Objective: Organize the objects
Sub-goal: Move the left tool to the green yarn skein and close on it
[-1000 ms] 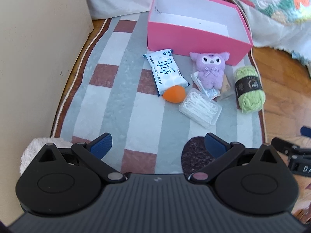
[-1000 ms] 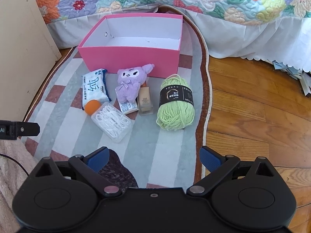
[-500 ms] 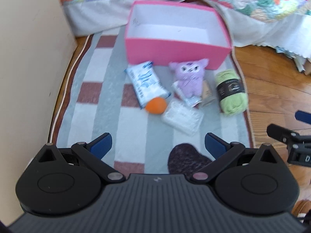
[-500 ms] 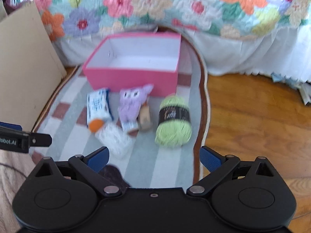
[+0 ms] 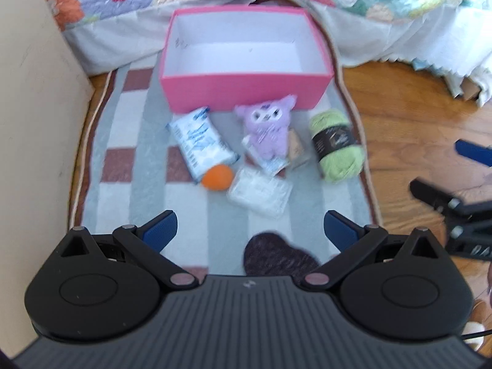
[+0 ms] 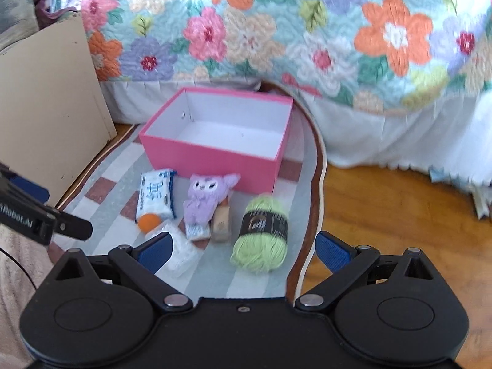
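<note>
- Both claws are spread wide and hold nothing: the left gripper (image 5: 250,226) and the right gripper (image 6: 244,250) hang above the striped rug (image 5: 129,141), well apart from the items.
- On the rug stands a pink box (image 5: 246,93), white inside, with nothing in it.
- Just before it lie a white-and-blue tissue pack (image 5: 201,143), an orange ball (image 5: 216,176), a clear plastic case (image 5: 259,192), a purple plush (image 5: 269,129) and a green yarn skein (image 5: 336,144) with a black band.
- Only the right view shows the floral quilt (image 6: 307,30) broadly, and "Robot.AI" on the left gripper's side.
- Pack lettering is blurred.
</note>
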Tool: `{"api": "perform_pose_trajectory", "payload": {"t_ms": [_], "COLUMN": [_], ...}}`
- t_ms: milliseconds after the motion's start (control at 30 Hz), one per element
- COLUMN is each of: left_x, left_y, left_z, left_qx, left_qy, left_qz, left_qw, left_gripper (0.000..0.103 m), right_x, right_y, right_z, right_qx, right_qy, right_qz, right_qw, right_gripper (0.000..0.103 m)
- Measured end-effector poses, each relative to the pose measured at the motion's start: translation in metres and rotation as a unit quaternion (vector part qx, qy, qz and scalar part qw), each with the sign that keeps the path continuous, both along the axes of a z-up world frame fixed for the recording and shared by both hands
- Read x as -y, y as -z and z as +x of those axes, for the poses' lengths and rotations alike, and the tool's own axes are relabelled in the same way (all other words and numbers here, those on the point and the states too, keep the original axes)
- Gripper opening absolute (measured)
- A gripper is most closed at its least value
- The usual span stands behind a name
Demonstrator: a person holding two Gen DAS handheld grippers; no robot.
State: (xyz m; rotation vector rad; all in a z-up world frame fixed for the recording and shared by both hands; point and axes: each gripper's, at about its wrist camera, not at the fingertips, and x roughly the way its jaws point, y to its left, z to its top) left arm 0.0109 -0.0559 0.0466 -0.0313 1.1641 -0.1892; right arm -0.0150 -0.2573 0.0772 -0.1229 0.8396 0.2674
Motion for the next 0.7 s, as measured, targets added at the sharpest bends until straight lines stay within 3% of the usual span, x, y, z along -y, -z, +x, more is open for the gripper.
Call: {"api": "perform_pose_trajectory", "payload": {"t_ms": [167,267,367,533,700], "left_x": [0.014,0.029,0.042,0.066,0.079], "left_y": [0.007,0.022,0.041,0.072,0.105], "left_z": [0.020,0.036,0.053,0.076,0.100], "left_qx": [0.022,0.026,0.015,0.010,-0.006], "left_qy": [-0.009,-0.005,-0.005,0.000,0.001], "left_qz": [-0.033,-0.045,-0.092,-0.099,-0.136], "left_qw": [0.9992,0.9986,0.9956,0.9950,0.9907], "left_gripper": [0.103,0.103,0.103,0.100,0.098], "right_x": [0.013,0.008,0.000,-0.003,0.002], "right_y": [0.027,0.038,0.045,0.070,0.109], "right_z": [0.022,0.020,0.019,0.039,0.061], "right_qx": [-0.035,0.001,0.021,0.003,-0.023], "right_qy": [0.007,-0.030,-0.058,-0.070,-0.060], "right_qz": [0.006,0.002,-0.003,-0.002,0.011], "right_qw": [0.999,1.000,0.998,0.998,0.998], "right_gripper": [0.101,0.101,0.101,0.100,0.100]}}
